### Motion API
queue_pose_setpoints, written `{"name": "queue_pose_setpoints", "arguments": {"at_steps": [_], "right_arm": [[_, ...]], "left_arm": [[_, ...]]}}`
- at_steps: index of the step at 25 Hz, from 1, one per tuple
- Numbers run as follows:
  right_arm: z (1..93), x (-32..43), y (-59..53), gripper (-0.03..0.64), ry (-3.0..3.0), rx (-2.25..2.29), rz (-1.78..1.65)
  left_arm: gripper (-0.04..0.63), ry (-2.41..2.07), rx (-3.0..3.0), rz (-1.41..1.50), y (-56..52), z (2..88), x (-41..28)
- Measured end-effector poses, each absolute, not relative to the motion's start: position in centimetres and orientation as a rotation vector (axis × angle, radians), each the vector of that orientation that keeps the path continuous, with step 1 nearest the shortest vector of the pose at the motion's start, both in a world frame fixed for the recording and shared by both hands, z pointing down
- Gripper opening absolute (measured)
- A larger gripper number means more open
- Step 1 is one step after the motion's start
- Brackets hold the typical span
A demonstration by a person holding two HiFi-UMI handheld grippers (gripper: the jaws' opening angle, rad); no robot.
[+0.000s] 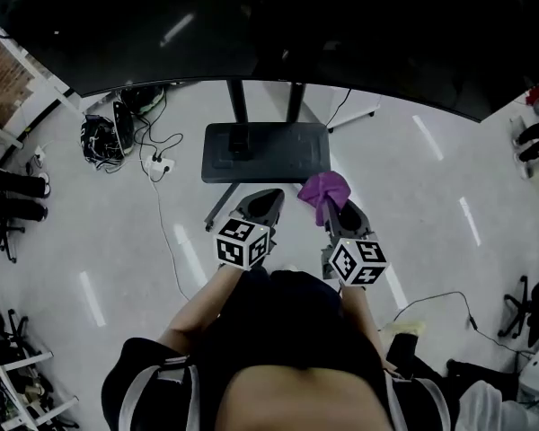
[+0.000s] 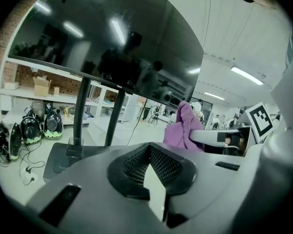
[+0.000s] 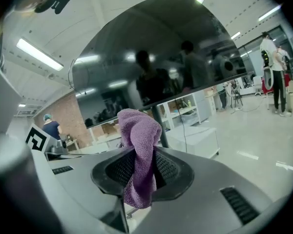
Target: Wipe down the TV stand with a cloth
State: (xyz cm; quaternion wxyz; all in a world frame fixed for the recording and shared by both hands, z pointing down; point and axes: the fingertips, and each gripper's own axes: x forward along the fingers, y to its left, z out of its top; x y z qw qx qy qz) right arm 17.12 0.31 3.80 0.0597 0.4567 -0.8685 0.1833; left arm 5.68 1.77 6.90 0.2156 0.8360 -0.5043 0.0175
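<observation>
Gripping a purple terry cloth (image 3: 141, 155), the right gripper (image 3: 142, 172) has its jaws clenched on the middle of the fabric. One bunch stands above the jaw tips and a tail hangs below them.

In the head view the cloth (image 1: 324, 189) sits right of centre, at the lower right corner of the flat dark rectangular base plate (image 1: 278, 151) of the TV stand; whether it touches the plate cannot be told. The right gripper (image 1: 334, 212) lies just below it in the frame. The left gripper (image 1: 268, 197), at centre just beside the right one, points at the plate's lower edge. Its own view shows the jaws of the left gripper (image 2: 154, 167) closed tip to tip, with nothing between them.

Two black poles (image 1: 238, 101) rise from the plate to a large dark screen (image 1: 251, 25) that spans the top of the frame. The pale glossy floor (image 1: 413, 178) carries streaks of ceiling light. A white power strip with cables (image 1: 160, 164) lies at the left.

Both forearms reach forward from the bottom of the frame, roughly parallel, with the marker cubes nearest the person.
</observation>
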Motion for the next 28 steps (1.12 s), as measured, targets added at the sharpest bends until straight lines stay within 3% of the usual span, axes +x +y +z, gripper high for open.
{"name": "queue_pose_setpoints", "arguments": {"at_steps": [11,28], "right_arm": [[4.0,24.0,0.1,0.101,-2.553,1.554,0.55],[6.6,24.7,1.1,0.101,-2.537,1.487,0.585]], "left_arm": [[0.006,-1.467,2.266,0.013,2.1,6.9,5.7],[0.006,-1.478,2.218,0.035,4.0,9.6,5.7]]}}
